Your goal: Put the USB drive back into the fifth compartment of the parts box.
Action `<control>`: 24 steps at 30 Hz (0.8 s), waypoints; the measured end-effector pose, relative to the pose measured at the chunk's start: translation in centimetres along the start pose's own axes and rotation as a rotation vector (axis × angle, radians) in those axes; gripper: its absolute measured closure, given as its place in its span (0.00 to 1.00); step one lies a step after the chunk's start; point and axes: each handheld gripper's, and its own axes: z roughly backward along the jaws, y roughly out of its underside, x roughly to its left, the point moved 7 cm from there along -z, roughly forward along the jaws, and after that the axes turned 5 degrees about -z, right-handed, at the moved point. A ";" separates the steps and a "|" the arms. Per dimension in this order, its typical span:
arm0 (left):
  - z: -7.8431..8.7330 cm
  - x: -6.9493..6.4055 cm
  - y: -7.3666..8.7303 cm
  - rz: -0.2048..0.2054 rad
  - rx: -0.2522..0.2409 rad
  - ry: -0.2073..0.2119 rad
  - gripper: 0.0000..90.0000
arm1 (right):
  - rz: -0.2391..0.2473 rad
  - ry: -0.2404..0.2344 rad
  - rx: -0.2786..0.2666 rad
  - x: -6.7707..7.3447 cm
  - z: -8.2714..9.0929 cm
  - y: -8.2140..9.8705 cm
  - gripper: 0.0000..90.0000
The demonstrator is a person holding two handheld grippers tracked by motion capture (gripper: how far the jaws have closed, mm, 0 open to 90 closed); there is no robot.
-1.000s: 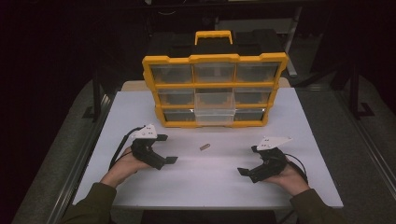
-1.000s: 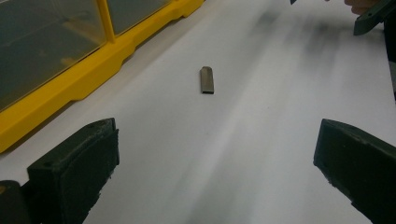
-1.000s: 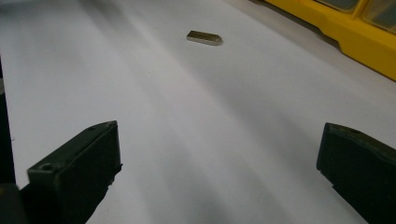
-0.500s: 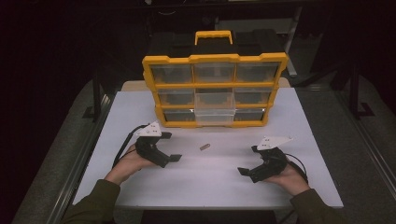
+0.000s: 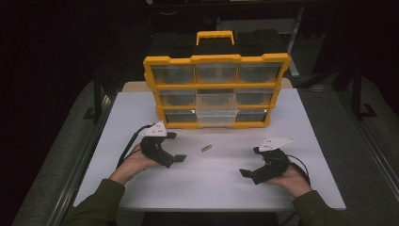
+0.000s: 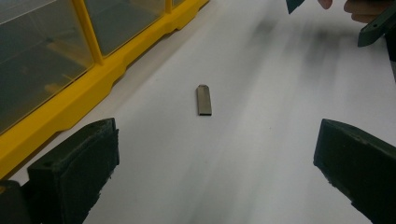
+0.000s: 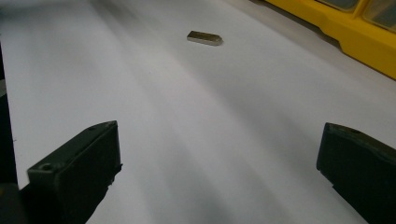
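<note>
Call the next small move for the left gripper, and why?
Probably ease the left gripper forward to straddle the small metal piece. Its jaws stand wide open and aimed at the piece, which lies flat and alone on the white table, apart from the yellow organizer. The right gripper sits farther off.

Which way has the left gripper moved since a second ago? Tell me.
Yes. The left gripper has moved toward the small metal piece, judged against the yellow organizer.
</note>
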 end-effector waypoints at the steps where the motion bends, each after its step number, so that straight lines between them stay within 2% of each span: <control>1: -0.1 0.0 0.0 0.001 0.001 0.002 0.00 | -0.002 0.001 0.000 0.0 0.0 0.0 0.00; 24: -1.3 0.3 -1.1 -0.010 -0.003 0.005 0.00 | 0.000 0.002 0.002 0.0 0.0 0.0 0.00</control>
